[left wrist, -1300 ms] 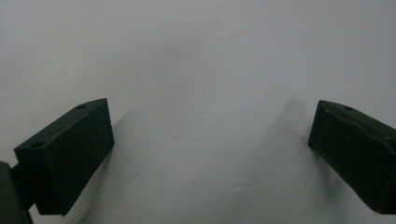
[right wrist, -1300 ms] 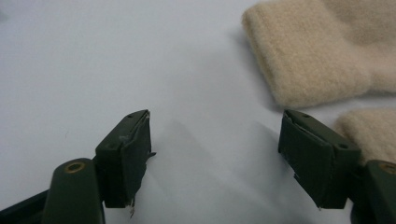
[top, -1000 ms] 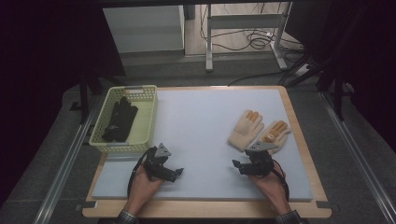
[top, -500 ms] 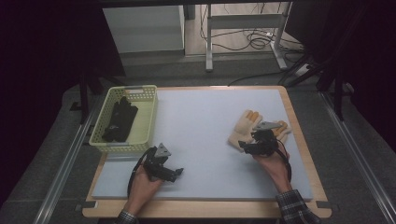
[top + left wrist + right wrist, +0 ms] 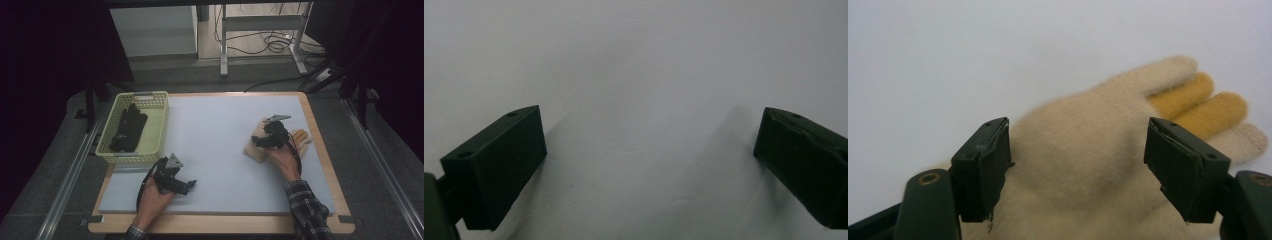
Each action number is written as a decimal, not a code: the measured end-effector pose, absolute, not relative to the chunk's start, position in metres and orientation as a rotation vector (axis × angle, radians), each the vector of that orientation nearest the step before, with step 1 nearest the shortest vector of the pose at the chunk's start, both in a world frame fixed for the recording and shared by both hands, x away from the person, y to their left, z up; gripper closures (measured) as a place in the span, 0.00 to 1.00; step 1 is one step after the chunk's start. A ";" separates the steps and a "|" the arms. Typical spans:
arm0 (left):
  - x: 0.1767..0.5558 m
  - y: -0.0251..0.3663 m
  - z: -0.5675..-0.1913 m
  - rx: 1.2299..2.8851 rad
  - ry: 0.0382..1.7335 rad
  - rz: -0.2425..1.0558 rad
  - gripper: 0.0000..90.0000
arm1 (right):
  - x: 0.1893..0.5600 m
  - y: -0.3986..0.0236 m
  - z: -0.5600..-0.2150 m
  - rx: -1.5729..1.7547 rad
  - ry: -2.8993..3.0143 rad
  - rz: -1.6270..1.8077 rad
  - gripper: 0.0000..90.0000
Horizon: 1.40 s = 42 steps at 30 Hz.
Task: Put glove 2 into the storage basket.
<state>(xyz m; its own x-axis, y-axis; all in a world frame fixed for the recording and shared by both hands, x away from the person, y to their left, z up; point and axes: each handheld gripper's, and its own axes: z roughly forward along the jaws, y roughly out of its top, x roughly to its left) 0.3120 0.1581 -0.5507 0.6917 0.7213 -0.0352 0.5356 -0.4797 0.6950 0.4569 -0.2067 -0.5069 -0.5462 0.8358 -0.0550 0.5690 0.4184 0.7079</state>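
A pair of fuzzy cream gloves [image 5: 252,150] with orange fingers lies on the right of the white mat [image 5: 215,135]. My right gripper [image 5: 258,142] hovers over them. In the right gripper view the nearer glove [image 5: 1083,165] sits between and below the jaws of that gripper [image 5: 1078,150]. The jaws have just been opening and the pads do not press on the glove. My left gripper [image 5: 190,185] rests near the front left of the mat, and the left gripper view has its jaws [image 5: 649,145] open over bare mat.
A pale yellow basket [image 5: 161,125] stands at the mat's left edge with black gloves [image 5: 127,131] inside. The wooden table edge [image 5: 220,224] runs along the front. Cables and a metal stand lie on the floor beyond the table.
My right gripper has travelled from the front edge out over the cream gloves. The left gripper has stayed in place.
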 end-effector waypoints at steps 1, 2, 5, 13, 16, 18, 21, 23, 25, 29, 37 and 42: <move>0.312 0.158 -0.551 2.200 0.957 0.342 0.00 | 0.460 -0.206 -0.510 1.214 2.281 0.897 0.28; 0.312 0.158 -0.551 2.200 0.957 0.342 0.00 | 0.463 -0.206 -0.512 1.225 2.284 0.890 0.28; 0.312 0.158 -0.551 2.200 0.957 0.342 0.00 | 0.468 -0.204 -0.517 1.246 2.291 0.874 0.32; 0.312 0.158 -0.551 2.200 0.957 0.342 0.00 | 0.462 -0.202 -0.518 1.192 2.323 0.882 0.63; 0.312 0.158 -0.551 2.200 0.957 0.341 0.00 | 0.459 -0.200 -0.516 1.149 2.329 0.872 0.64; 0.312 0.158 -0.551 2.200 0.957 0.341 0.00 | 0.456 -0.200 -0.513 1.117 2.330 0.894 0.64; 0.312 0.158 -0.551 2.200 0.957 0.342 0.00 | 0.449 -0.200 -0.505 1.088 2.334 0.950 0.64; 0.312 0.158 -0.551 2.200 0.957 0.342 0.00 | 0.444 -0.198 -0.500 1.053 2.346 0.965 0.63; 0.312 0.158 -0.551 2.200 0.958 0.342 0.00 | 0.438 -0.195 -0.493 1.019 2.362 0.997 0.63; 0.312 0.158 -0.551 2.200 0.958 0.342 0.00 | 0.420 -0.182 -0.480 0.929 2.407 1.040 0.62; 0.312 0.158 -0.551 2.199 0.956 0.345 0.00 | 0.384 -0.134 -0.475 0.692 2.563 1.093 0.60; 0.312 0.158 -0.551 2.200 0.956 0.344 0.00 | 0.375 -0.107 -0.493 0.609 2.643 1.077 0.58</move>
